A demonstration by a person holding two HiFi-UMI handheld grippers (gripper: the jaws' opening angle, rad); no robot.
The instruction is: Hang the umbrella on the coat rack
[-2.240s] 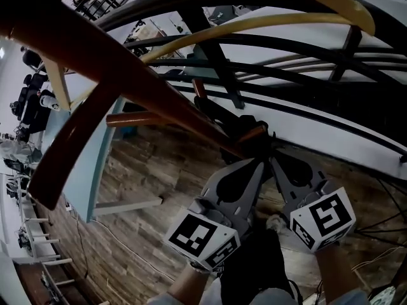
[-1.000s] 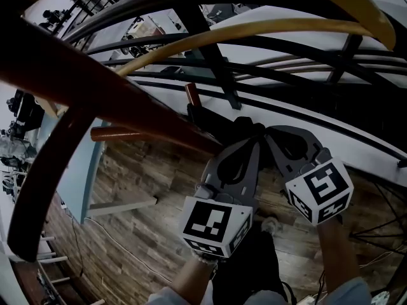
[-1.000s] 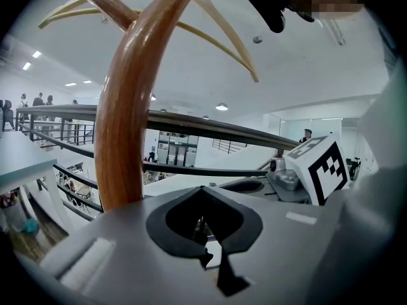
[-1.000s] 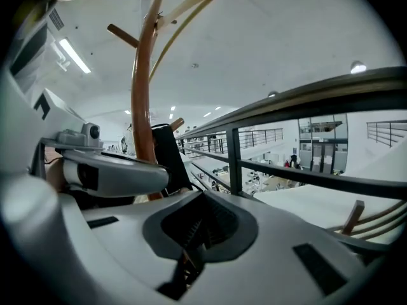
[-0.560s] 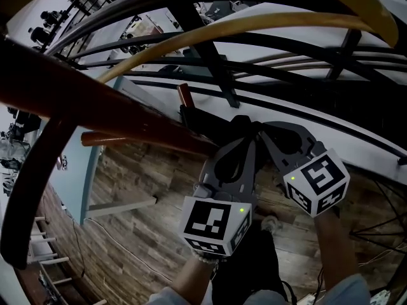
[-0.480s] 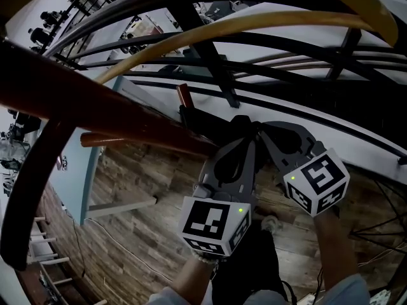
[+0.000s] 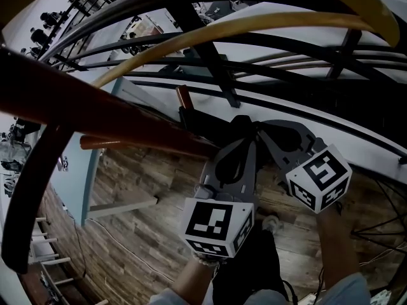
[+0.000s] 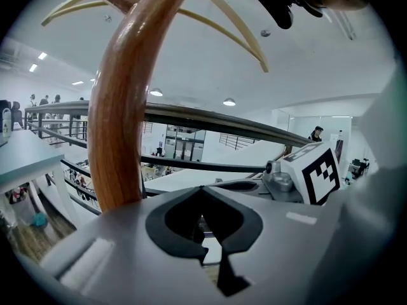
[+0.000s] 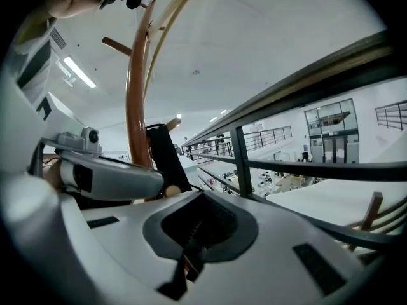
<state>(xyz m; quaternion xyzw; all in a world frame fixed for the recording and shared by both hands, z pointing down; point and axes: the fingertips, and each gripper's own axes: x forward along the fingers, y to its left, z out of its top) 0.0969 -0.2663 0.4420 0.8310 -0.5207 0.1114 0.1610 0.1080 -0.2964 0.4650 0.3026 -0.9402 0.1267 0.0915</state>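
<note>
The black folded umbrella [image 7: 210, 122] with its brown handle end [image 7: 184, 96] lies against the red-brown coat rack pole [image 7: 95, 107], just above a short peg [image 7: 108, 142]. My left gripper [image 7: 247, 142] and right gripper [image 7: 262, 131] meet at the umbrella's near end, both with jaws closed on its black fabric. In the right gripper view the umbrella [image 9: 162, 157] stands up beside the pole [image 9: 135, 107], past the left gripper [image 9: 108, 173]. In the left gripper view a curved wooden arm [image 8: 121, 107] rises ahead, and the umbrella is hidden.
Pale curved rack arms [image 7: 254, 23] sweep overhead. A black metal railing [image 7: 216, 75] runs right behind the rack, with an open drop beyond it. Wood plank floor [image 7: 146, 189] lies below, with a pale table [image 7: 82, 183] at left. The person's legs [image 7: 254, 265] stand under the grippers.
Over two seconds both grippers and the umbrella have shifted slightly up and left along the pole. In the last half second almost nothing moved.
</note>
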